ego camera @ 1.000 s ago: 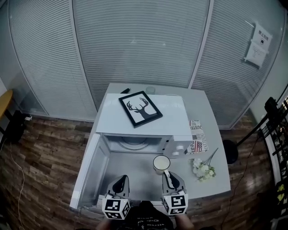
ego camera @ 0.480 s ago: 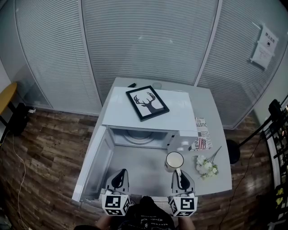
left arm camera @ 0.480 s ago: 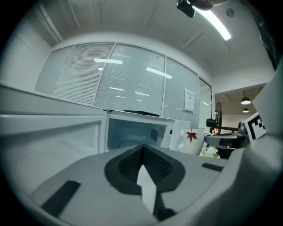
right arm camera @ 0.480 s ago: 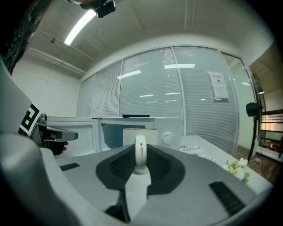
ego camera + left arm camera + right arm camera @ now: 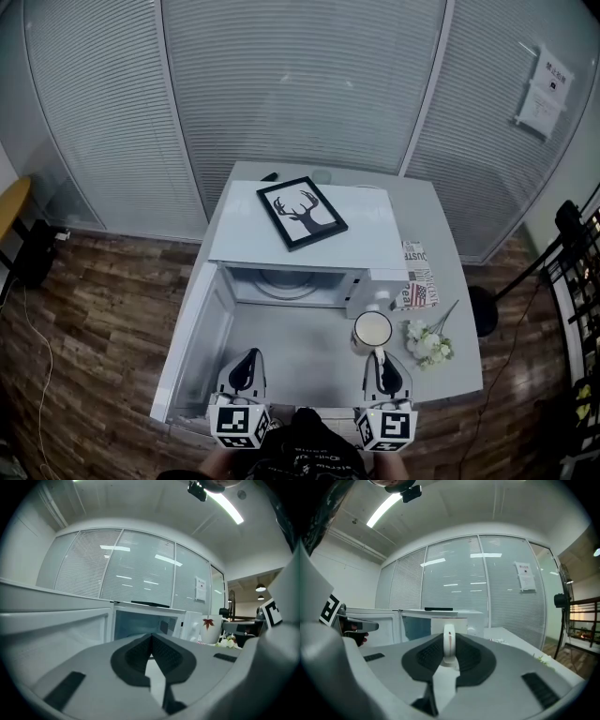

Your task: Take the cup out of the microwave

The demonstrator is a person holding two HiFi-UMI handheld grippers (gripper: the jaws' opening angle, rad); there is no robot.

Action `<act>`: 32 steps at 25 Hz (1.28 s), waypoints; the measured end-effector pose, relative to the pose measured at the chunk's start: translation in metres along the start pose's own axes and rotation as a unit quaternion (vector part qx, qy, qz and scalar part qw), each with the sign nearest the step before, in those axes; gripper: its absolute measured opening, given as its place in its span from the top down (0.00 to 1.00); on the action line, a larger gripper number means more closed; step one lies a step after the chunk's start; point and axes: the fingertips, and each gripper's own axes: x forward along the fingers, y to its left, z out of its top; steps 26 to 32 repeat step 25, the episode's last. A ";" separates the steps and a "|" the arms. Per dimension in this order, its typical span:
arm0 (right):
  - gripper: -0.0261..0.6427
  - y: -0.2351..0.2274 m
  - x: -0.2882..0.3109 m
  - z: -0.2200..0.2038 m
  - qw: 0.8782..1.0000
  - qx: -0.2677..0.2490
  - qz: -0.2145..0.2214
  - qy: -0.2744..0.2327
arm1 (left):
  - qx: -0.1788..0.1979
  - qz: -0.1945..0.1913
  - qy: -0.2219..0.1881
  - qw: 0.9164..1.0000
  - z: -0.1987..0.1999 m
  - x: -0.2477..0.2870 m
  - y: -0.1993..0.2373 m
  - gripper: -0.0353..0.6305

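The white microwave stands on the grey table with its door swung open to the left and its turntable bare. The white cup, with a red leaf print, is outside the oven, in front of the control panel. My right gripper is shut on its handle, which stands upright between the pads. My left gripper hovers before the open cavity with its jaws shut and nothing between them.
A black-framed deer picture lies on top of the microwave. A newspaper-print box and white flowers lie right of the cup. A small glass and a dark pen sit at the table's far edge.
My right gripper has carried the cup up and to the right, from in front of the oven opening to in front of the control panel. The left gripper has barely shifted.
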 end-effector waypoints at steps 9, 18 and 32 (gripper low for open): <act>0.87 -0.003 0.000 -0.002 1.000 0.005 -0.002 0.001 | 0.003 -0.004 -0.007 1.000 0.004 0.003 -0.002 0.94; 0.87 -0.001 0.007 -0.004 1.000 -0.007 0.008 0.008 | 0.003 0.002 -0.006 1.000 0.004 0.006 -0.001 0.94; 0.87 0.001 0.015 -0.006 1.000 -0.010 0.018 0.012 | 0.004 0.006 -0.001 1.000 0.003 0.012 0.001 0.94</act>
